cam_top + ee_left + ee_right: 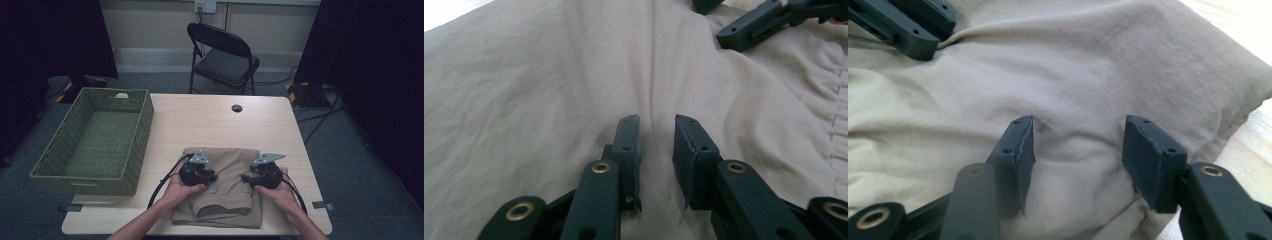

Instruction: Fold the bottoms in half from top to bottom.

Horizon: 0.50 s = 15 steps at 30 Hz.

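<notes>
Both grippers on folded khaki garment (220,185) at near edge: left gripper (656,131) jaws narrowly parted over a fabric ridge, right gripper (1078,137) spread wide.

We are seeing the high view dim and soft, its corners falling into black. The gripper views are glowing brighter, glare washing out upper corners, near jaws slightly blurring.

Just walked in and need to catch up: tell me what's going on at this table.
A person works on folded tan trousers at the near edge of the table, a gripper in each hand. The left gripper and the right gripper both press down onto the cloth with jaws apart; neither has clamped it. A green woven basket sits at the table's left edge, and a black folding chair stands beyond.
</notes>
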Available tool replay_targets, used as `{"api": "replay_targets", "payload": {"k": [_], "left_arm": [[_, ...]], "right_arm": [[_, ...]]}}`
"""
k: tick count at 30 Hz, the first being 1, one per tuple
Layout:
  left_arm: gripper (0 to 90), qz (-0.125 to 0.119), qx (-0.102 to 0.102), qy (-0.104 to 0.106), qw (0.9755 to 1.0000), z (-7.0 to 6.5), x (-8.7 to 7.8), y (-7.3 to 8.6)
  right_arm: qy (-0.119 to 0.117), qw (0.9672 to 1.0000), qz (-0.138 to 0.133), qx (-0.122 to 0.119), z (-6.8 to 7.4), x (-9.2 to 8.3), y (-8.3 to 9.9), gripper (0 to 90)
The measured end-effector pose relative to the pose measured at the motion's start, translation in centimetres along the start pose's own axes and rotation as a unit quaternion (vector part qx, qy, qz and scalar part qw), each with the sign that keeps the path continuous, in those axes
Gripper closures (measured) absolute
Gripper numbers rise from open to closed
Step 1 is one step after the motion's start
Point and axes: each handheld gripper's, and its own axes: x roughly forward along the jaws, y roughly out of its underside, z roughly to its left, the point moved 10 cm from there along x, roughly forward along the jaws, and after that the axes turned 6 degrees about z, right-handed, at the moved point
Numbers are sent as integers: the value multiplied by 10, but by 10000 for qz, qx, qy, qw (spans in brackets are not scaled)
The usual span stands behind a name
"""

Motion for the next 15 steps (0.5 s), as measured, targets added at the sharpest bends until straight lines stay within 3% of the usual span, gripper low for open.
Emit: {"api": "replay_targets", "payload": {"k": [3, 6, 12, 15], "left_arm": [[709, -15, 52, 8, 10000, -1, 0, 0], [708, -45, -24, 106, 9999, 0, 0, 0], [702, 9, 36, 56, 10000, -1, 0, 1], [701, 7, 57, 67, 10000, -1, 0, 1]], "right_arm": [[-84, 9999, -89, 19, 1, -4, -6, 456], [-162, 9994, -294, 64, 1, -10, -19, 454], [-230, 9984, -514, 20, 0, -13, -43, 433], [-341, 9970, -693, 18, -2, -12, -67, 407]]}}
